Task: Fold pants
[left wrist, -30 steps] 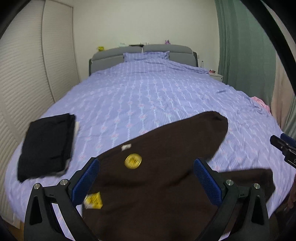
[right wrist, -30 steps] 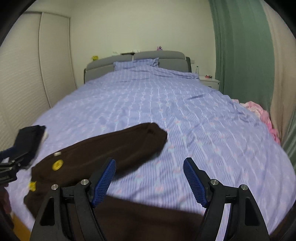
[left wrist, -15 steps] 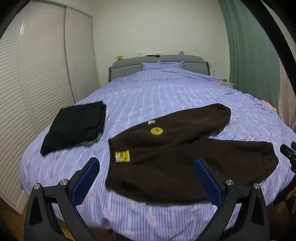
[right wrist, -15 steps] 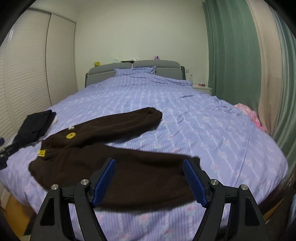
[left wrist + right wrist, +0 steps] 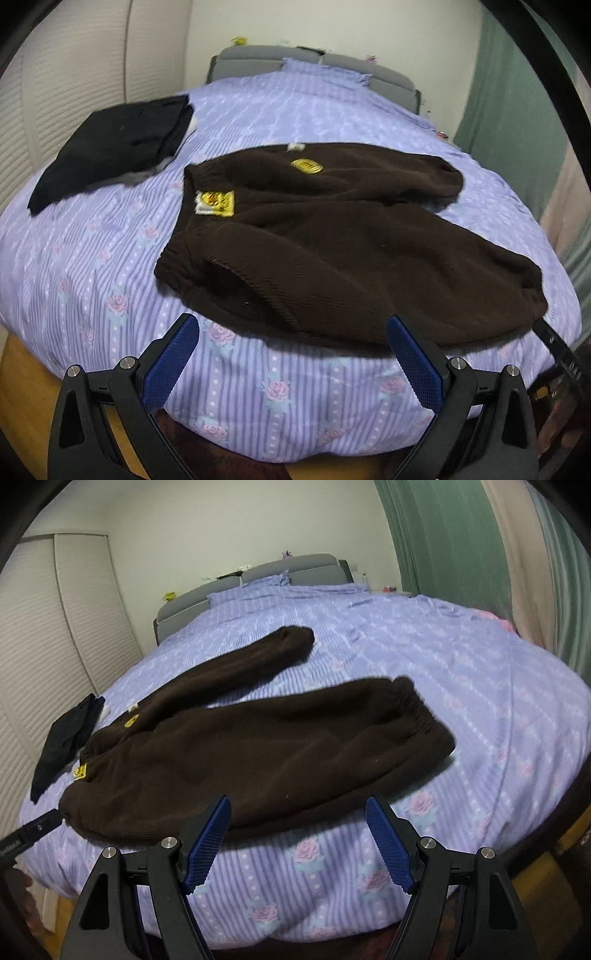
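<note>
Dark brown pants (image 5: 332,240) lie spread flat near the foot of the bed, waistband at the left with a yellow label (image 5: 216,202) and a round yellow patch (image 5: 306,166), the two legs splayed to the right. They also show in the right wrist view (image 5: 240,749). My left gripper (image 5: 291,354) is open and empty, just off the bed's foot edge below the waist end. My right gripper (image 5: 299,834) is open and empty, below the near leg, whose cuff (image 5: 424,716) lies up to its right.
The bed has a purple floral cover (image 5: 110,258). A folded black garment (image 5: 110,147) lies at the left side, also seen in the right wrist view (image 5: 66,738). Grey headboard (image 5: 258,572) at the far end, green curtain (image 5: 461,554) on the right, slatted wardrobe doors (image 5: 44,627) on the left.
Both grippers have pulled back from over the pants to beyond the bed's foot edge and lowered. The pants now lie fully spread in view. Both stay open.
</note>
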### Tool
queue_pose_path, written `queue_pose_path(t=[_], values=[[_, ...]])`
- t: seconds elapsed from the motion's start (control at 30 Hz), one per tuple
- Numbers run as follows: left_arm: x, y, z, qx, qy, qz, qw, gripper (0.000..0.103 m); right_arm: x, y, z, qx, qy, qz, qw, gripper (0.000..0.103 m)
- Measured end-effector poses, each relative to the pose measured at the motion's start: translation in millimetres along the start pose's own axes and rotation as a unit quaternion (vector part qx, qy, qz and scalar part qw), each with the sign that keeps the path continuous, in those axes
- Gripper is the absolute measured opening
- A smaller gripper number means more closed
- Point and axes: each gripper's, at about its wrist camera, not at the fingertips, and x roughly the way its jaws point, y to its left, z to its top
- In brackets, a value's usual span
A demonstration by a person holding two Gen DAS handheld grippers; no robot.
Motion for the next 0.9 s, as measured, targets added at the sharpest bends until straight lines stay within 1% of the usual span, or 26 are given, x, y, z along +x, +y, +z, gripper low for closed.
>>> queue_pose_path(t=[0.07,0.1,0.2,0.3,0.37,0.5,0.63,0.7,0.77,0.87,0.9], values=[[8.3,-0.6,0.1,0.000,0.006,0.013,0.9999,0.103,11.1,0.7,-1.8,0.001,0.006,-0.002,1.000,0.076],[15.2,-0.5,-0.4,-0.007,0.013,0.017,0.9998,0.103,17.8,-0.3,-1.8,0.007,0.012,0.000,1.000,0.076],[29.6,3.6,-0.5,-0.037,0.031,0.010,0.9988,0.103,30.3,-6.4,0.0,0.027,0.019,-0.003,0.999,0.076],[38.3,3.0,3.5,-0.036,0.031,-0.001,0.9989,0.103,41.5,-14.0,4.2,0.052,0.018,-0.008,0.998,0.076],[45.8,2.1,6.0,-0.031,0.032,0.001,0.9990,0.103,48.1,-14.0,5.7,0.050,0.019,-0.011,0.999,0.076],[58.2,8.8,3.6,-0.060,0.049,-0.012,0.9970,0.103,53.7,-12.7,3.7,0.049,0.023,-0.019,0.998,0.076],[65.2,14.2,-6.2,-0.072,0.065,-0.019,0.9951,0.103,53.0,-9.9,-5.6,0.037,0.036,-0.028,0.998,0.076],[66.7,13.7,-10.6,-0.069,0.067,-0.017,0.9952,0.103,53.6,-11.0,-13.1,0.042,0.048,-0.027,0.998,0.076],[66.1,10.1,-10.8,-0.063,0.065,-0.011,0.9958,0.103,54.3,-13.5,-16.3,0.041,0.049,-0.022,0.998,0.076],[64.6,6.6,-13.0,-0.069,0.064,-0.019,0.9954,0.092,55.6,-19.2,-14.6,0.051,0.051,-0.010,0.997,0.076],[64.2,5.6,-14.2,-0.071,0.065,-0.023,0.9951,0.086,56.2,-21.2,-14.4,0.059,0.054,-0.007,0.997,0.076]])
